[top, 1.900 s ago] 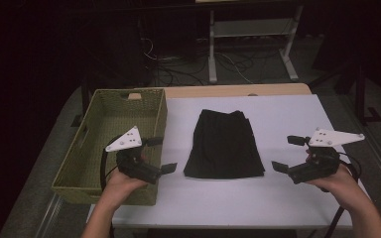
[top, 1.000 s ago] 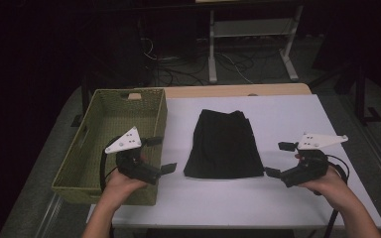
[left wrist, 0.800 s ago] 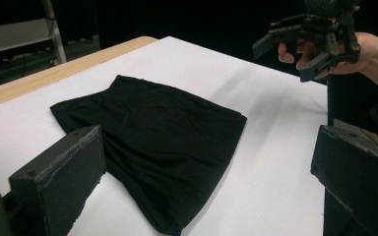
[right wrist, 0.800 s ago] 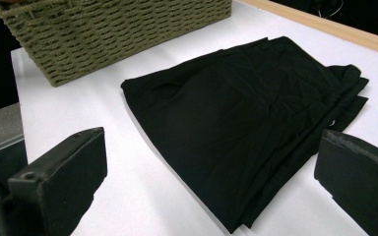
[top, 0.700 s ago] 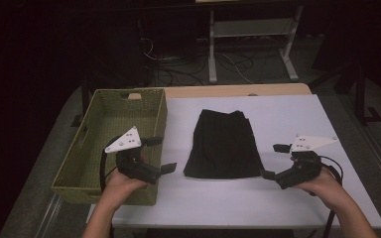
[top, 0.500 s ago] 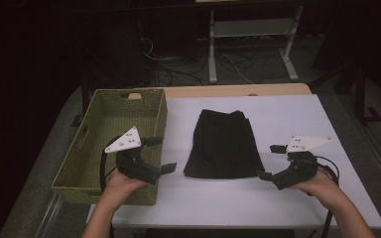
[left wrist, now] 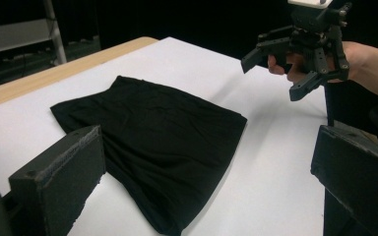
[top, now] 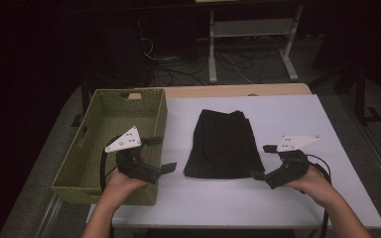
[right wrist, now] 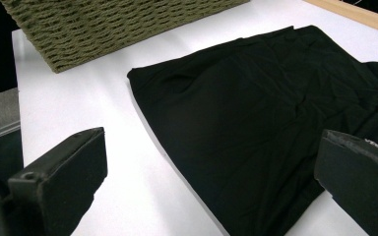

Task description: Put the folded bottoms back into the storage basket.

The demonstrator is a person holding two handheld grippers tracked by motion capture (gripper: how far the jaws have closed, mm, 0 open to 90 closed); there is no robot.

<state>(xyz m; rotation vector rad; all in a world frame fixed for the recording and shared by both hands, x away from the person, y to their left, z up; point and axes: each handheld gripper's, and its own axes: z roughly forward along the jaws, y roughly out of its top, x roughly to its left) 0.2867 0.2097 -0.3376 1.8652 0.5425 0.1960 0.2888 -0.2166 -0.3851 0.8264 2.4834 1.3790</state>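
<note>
While the black cloth (top: 223, 145) lay flat in the middle of the white table (top: 327, 208), its long side ran from the person's edge toward the far edge. The near end was wider and the far end narrower, with some small folds at the far right corner. It was folded and rested between the two grippers, touching neither of them.

The left gripper (top: 158, 154) was held at the near right corner of the green woven basket (top: 79, 163), with its jaws wide apart and holding nothing; they pointed toward the near left part of the cloth. The right gripper (top: 262, 161) stood just beside the near right corner of the cloth, also with jaws spread wide and empty. In the left gripper view, the right gripper (left wrist: 295, 59) was above the table, past the cloth (left wrist: 157, 142).

No object could be seen inside the basket, which stood at the left edge of the table, close to the cloth but apart from it. Nothing lay between the grippers and the cloth. Behind the table, a white metal frame (top: 250, 44) and cables (top: 178, 64) were on the dark floor.
</note>
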